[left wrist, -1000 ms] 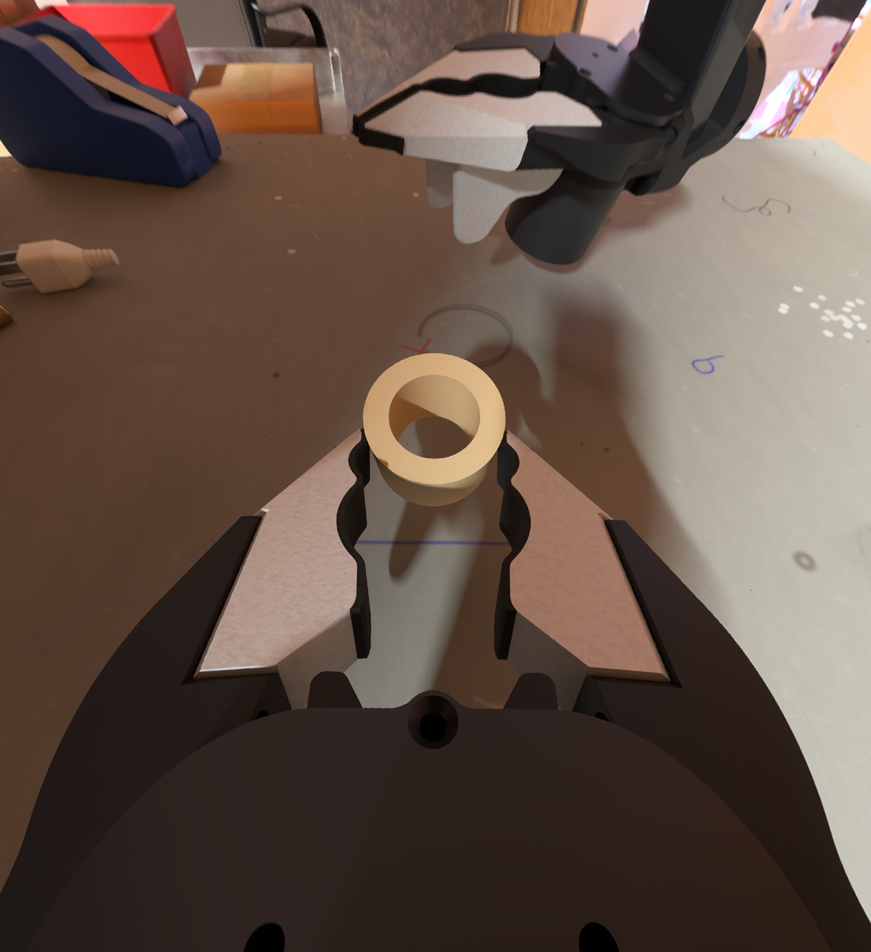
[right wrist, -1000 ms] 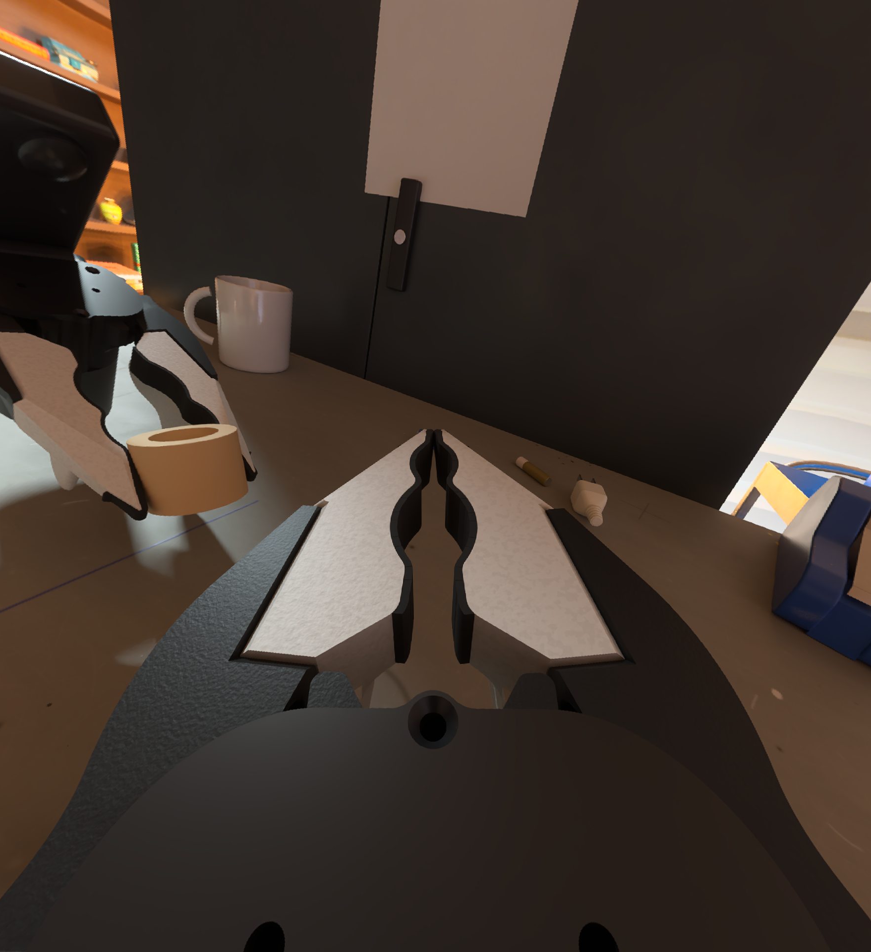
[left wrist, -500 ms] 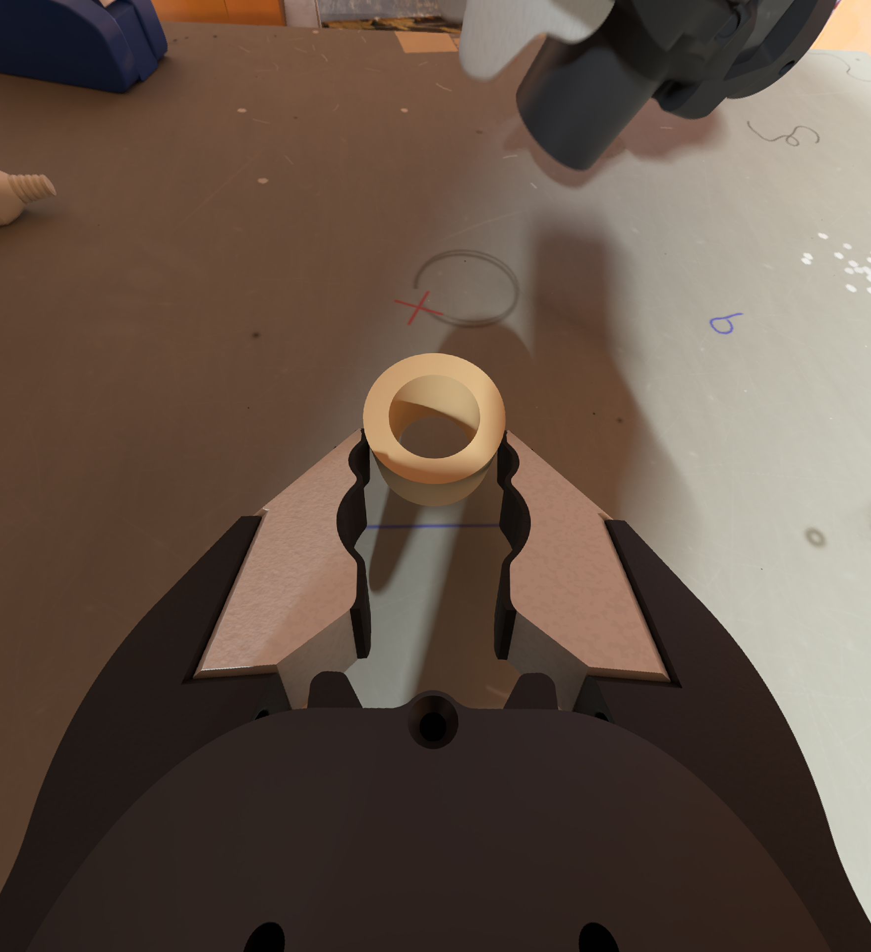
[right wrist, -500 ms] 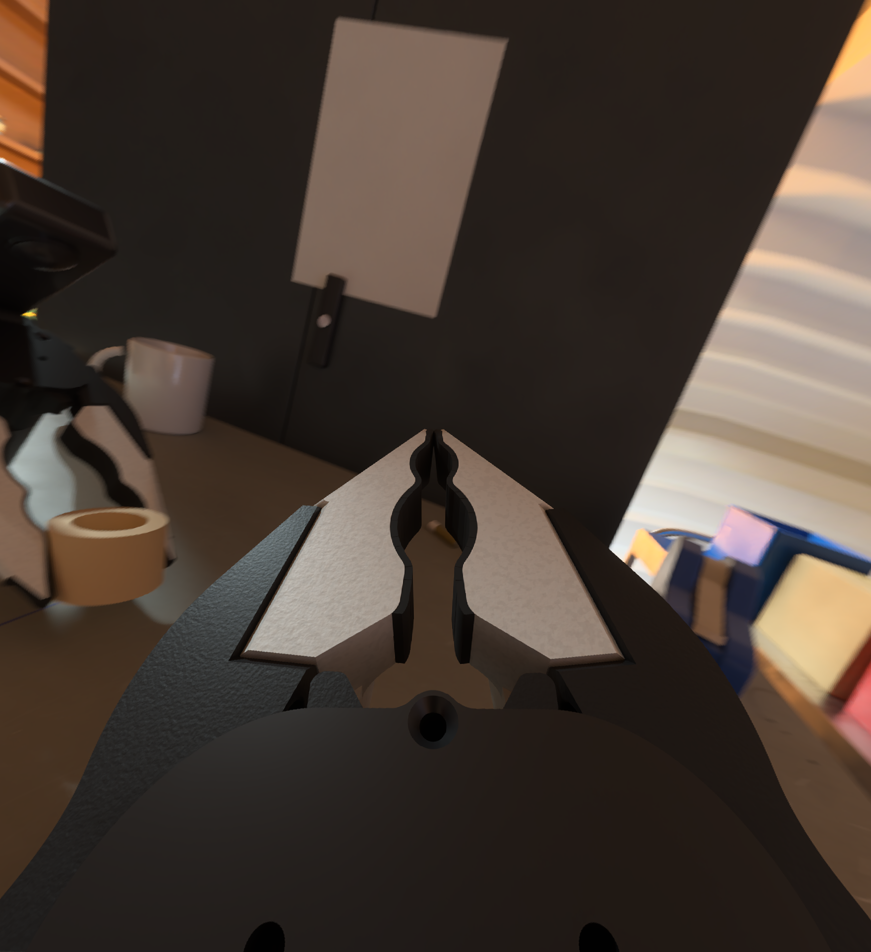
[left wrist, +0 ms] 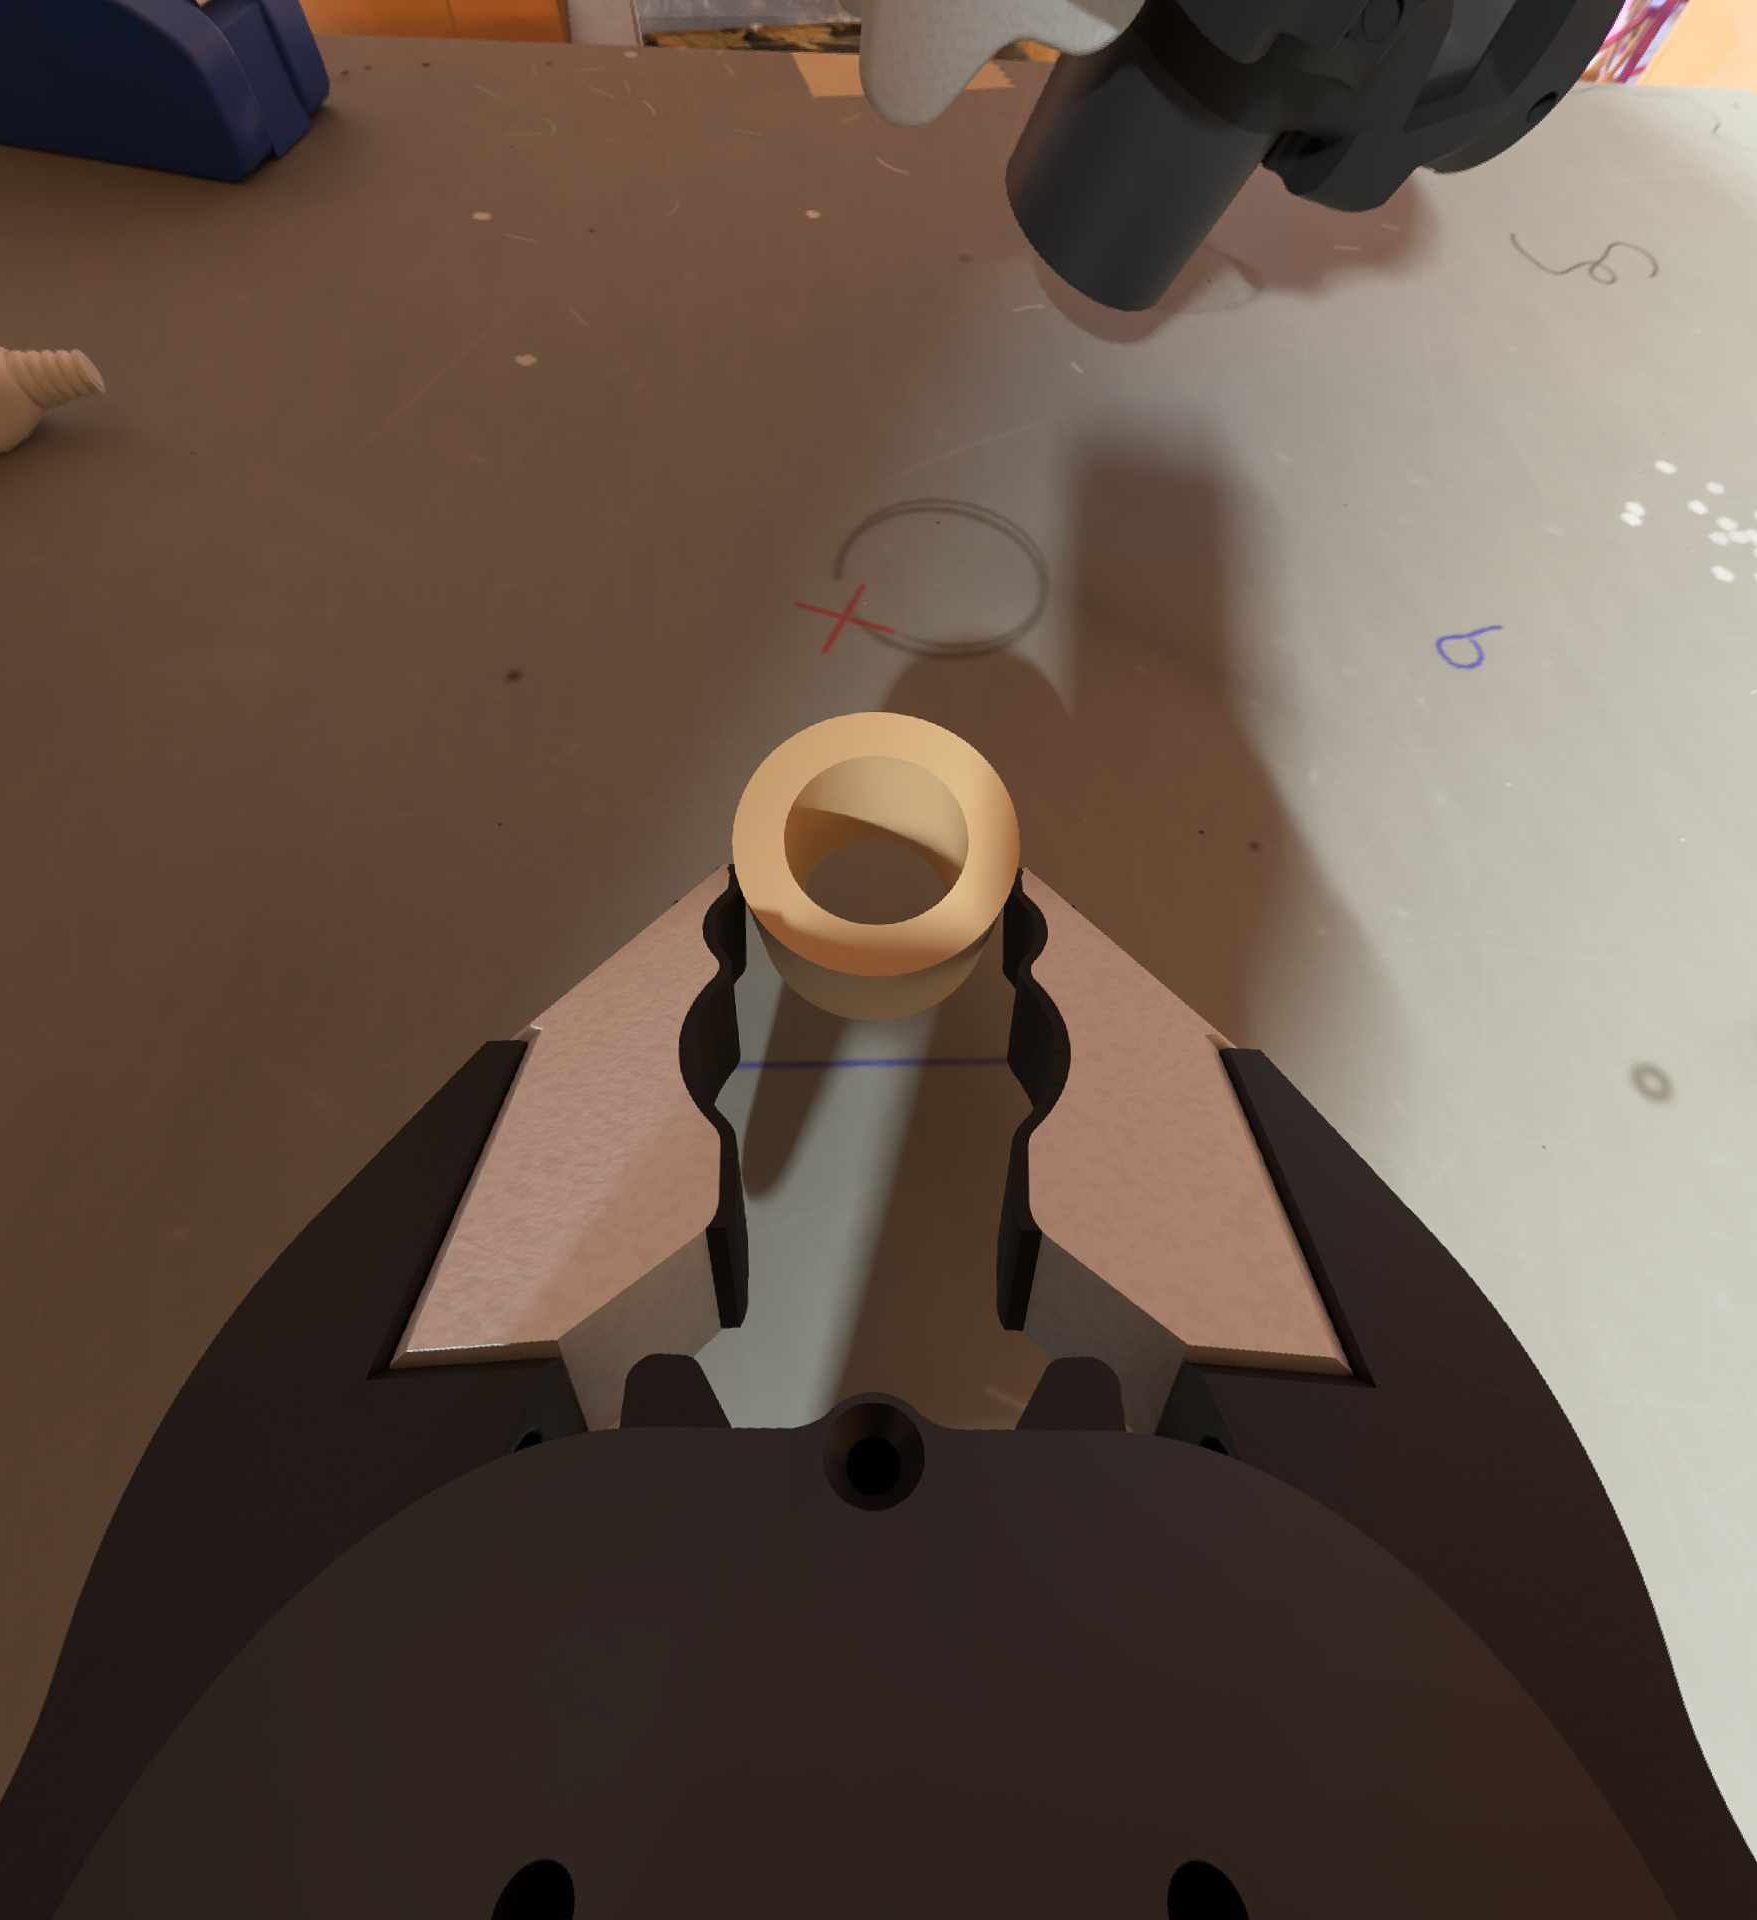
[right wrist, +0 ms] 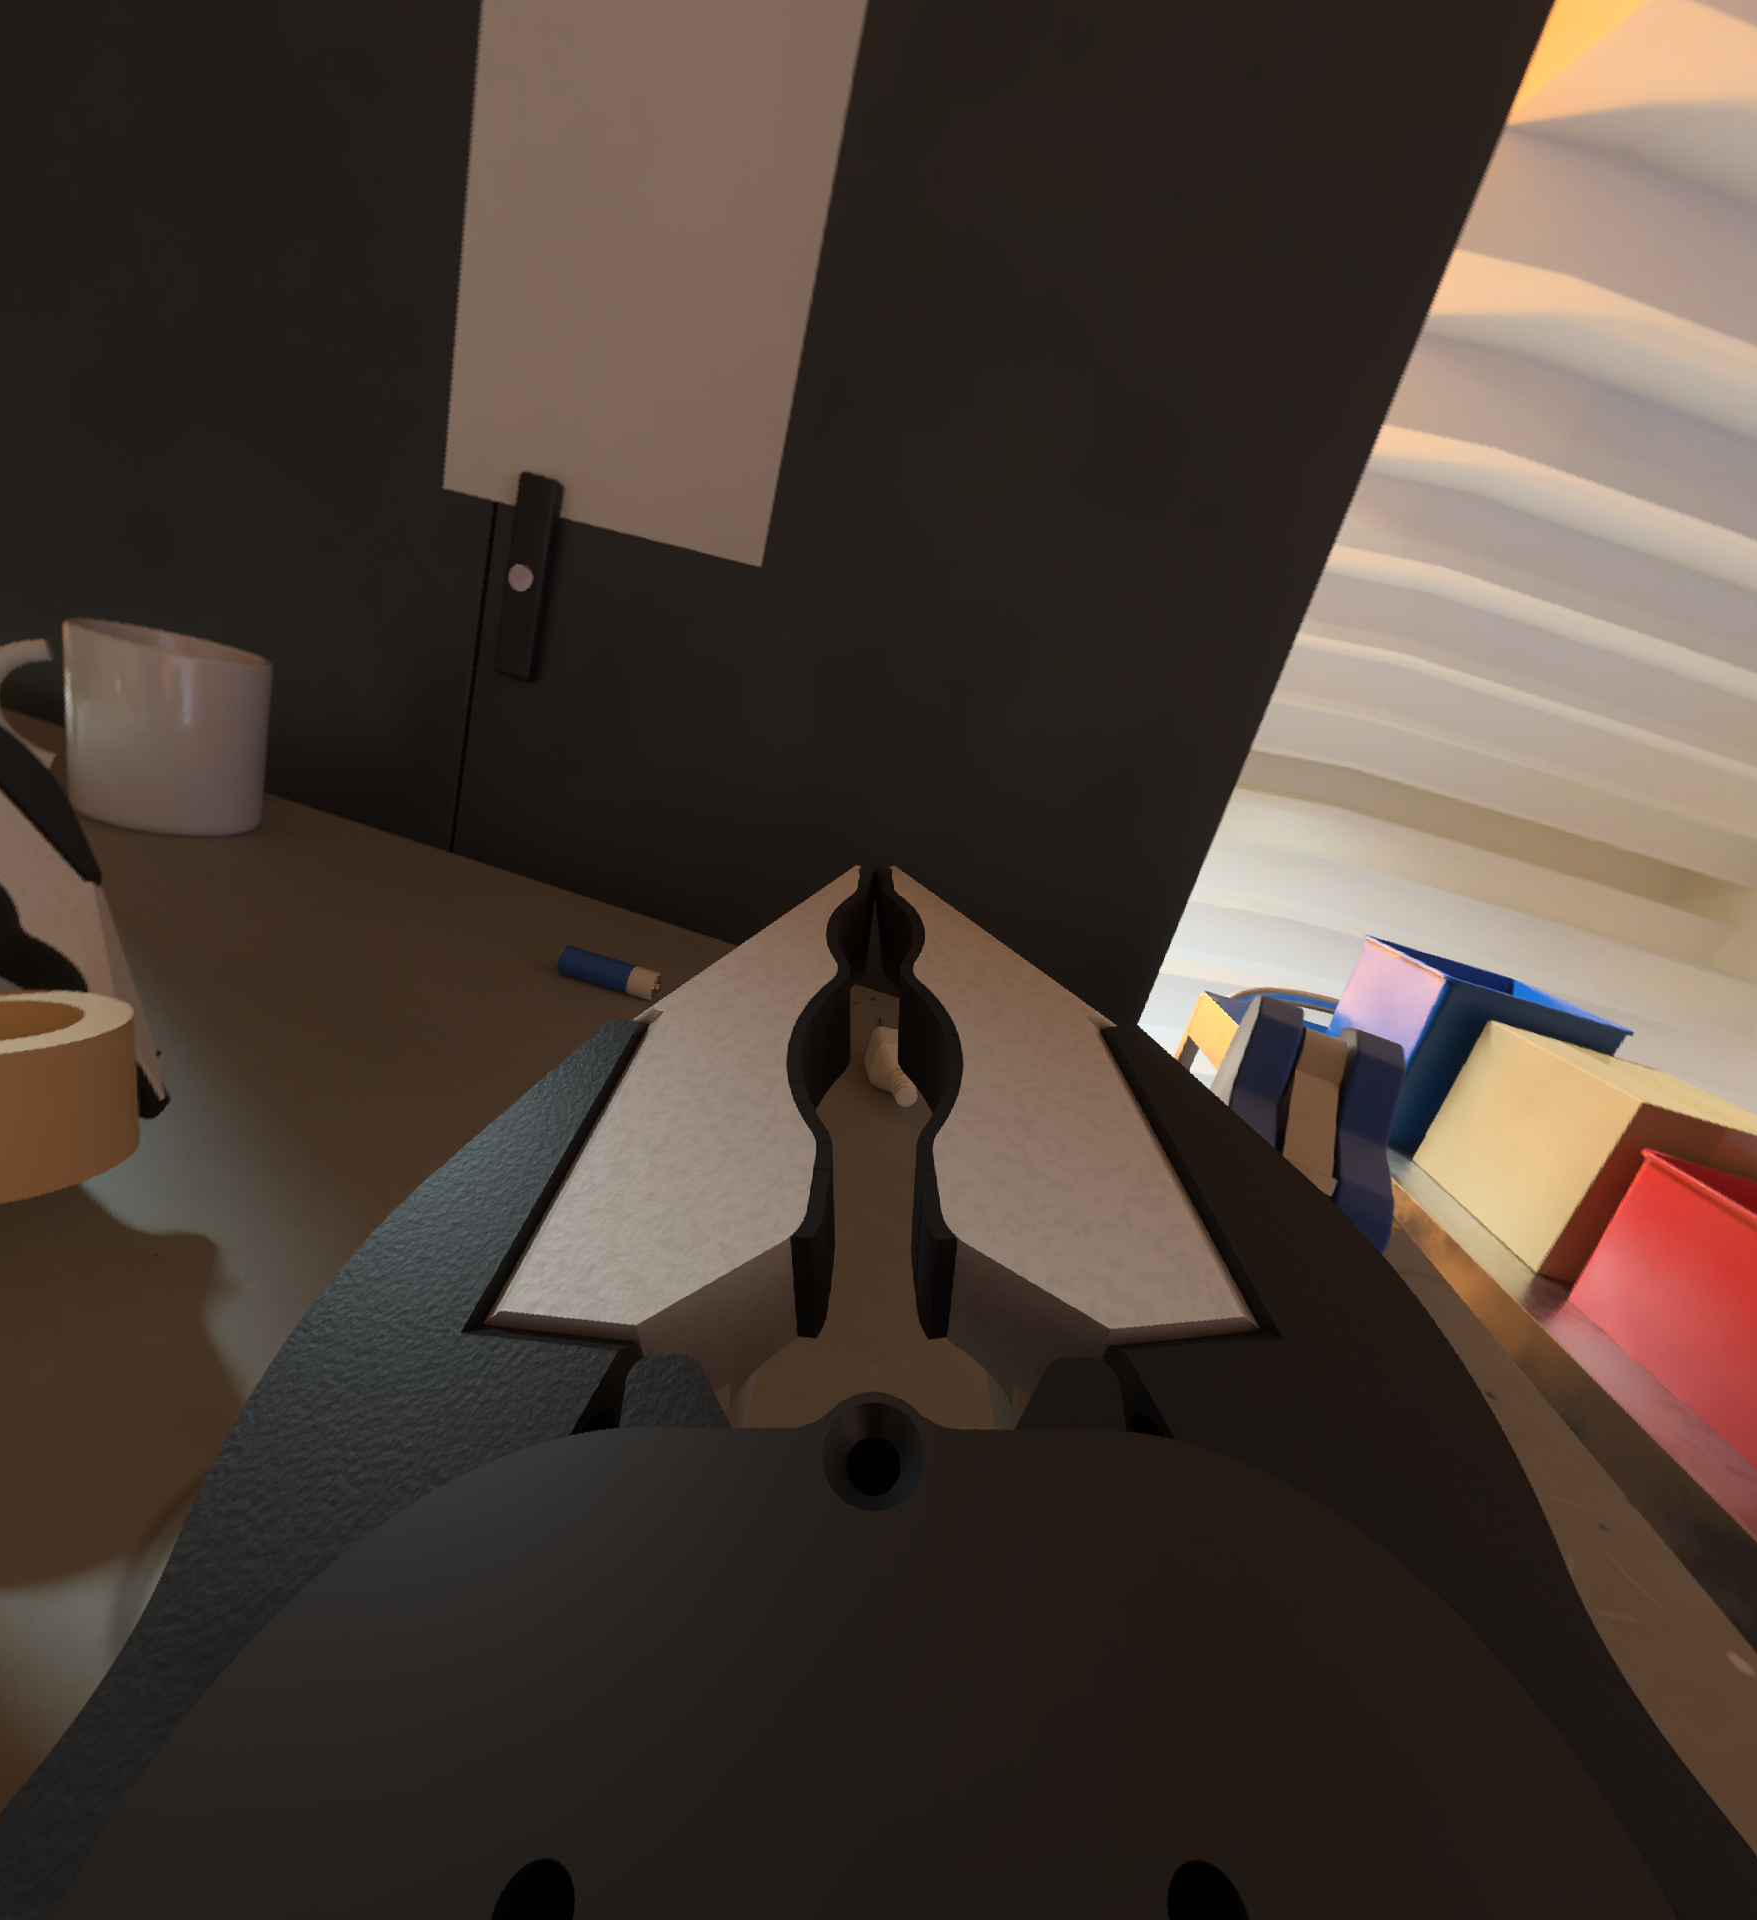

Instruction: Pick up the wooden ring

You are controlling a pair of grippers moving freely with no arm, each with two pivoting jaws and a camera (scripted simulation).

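Right gripper [right wrist: 875, 883] fills the foreground, its fingertips pressed nearly together with only a thin slit between them and nothing held. Through the gap, a small white plug [right wrist: 886, 1067] lies on the brown bench [right wrist: 354, 966]. A blue marker [right wrist: 604, 971] rests near the bench's far edge, below the dark wall panel. In the far left corner stands a white mug [right wrist: 167, 727]. At the left edge, the left gripper [right wrist: 32, 935] clamps the wooden ring [right wrist: 17, 1096], clear of the surface. Along the right edge sit a blue tape dispenser [right wrist: 1310, 1101], a tan box [right wrist: 1539, 1143] and a red bin [right wrist: 1726, 1288].
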